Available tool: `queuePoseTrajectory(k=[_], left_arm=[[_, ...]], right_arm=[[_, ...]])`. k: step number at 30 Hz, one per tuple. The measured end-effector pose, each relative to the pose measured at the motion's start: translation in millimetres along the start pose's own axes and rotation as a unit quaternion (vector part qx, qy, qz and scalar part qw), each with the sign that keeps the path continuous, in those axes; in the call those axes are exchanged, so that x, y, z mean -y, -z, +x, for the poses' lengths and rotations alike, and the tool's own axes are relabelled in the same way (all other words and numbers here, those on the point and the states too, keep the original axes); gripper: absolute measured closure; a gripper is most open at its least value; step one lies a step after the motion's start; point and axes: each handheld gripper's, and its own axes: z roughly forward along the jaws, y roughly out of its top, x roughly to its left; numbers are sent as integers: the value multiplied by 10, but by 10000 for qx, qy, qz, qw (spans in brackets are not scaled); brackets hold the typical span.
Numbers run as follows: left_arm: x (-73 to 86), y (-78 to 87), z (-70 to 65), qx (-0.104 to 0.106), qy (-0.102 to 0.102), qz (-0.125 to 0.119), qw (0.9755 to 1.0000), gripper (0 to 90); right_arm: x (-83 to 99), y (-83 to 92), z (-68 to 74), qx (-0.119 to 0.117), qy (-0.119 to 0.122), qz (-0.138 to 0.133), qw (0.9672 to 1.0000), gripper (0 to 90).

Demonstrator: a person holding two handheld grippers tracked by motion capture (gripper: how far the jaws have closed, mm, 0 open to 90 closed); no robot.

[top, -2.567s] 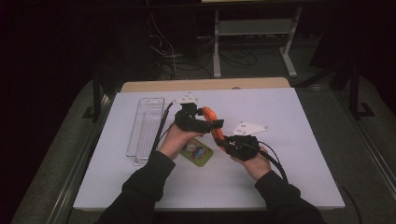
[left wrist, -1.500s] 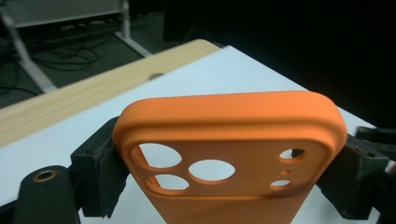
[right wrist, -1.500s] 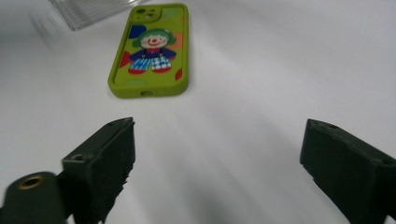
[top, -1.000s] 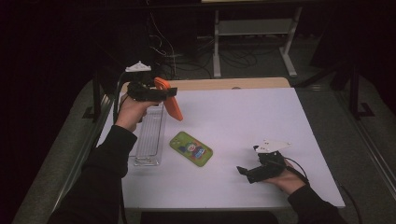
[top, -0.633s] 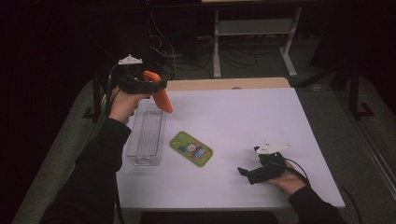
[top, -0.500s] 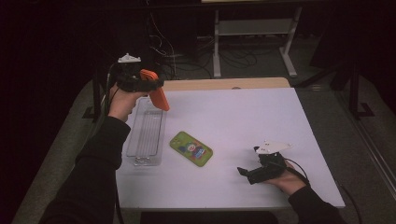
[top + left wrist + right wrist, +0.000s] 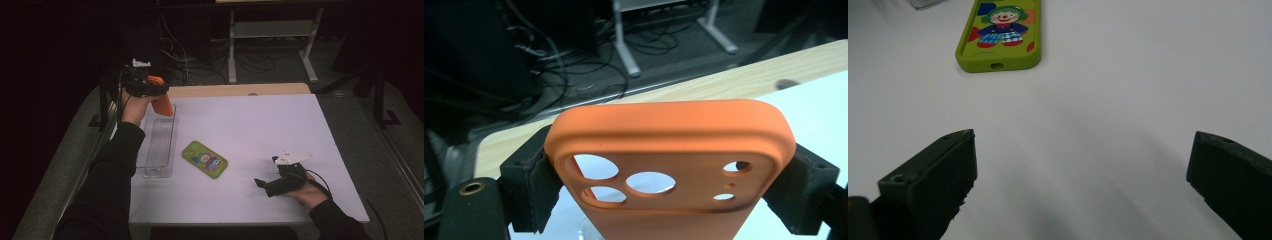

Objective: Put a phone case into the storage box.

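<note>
Gripping an orange phone case (image 7: pixel 669 165) by its two long edges, the left tongs (image 7: pixel 150 90) hold it tilted above the far end of a clear plastic tray (image 7: pixel 159 145) at the bench's (image 7: pixel 260 125) left side. Its camera cutouts show in the left gripper view. A green phone case (image 7: pixel 204 159) printed with a clown lies flat just right of the tray. Well apart, near the front right, the right tongs (image 7: pixel 267 184) rest on the white bench, jaws wide apart and empty, pointing toward the green case.

We see the table (image 7: pixel 280 125) from above; right gripper view sits low, sharing the green phone case (image 7: pixel 204 159) w/ high view.
</note>
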Motion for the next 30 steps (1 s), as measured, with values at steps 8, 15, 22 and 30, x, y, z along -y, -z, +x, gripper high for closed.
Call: queuePoseTrajectory(k=[8, 15, 22, 30], left_arm=[[50, -178, -34, -374, -50, 251, 9990, 144], [136, -338, -65, -450, 23, 468, 9979, 144], [234, -459, -80, -587, -11, 628, 9963, 141], [281, -516, -63, -621, 14, 645, 9960, 134]], right_arm=[[-2, 6, -1, -4, -9, -38, 10000, 0], [-1, 9, -2, -17, 2, -46, 10000, 0], [-1, 11, 0, -28, 3, -47, 10000, 0], [1, 10, -2, -35, 8, -45, 10000, 0]])
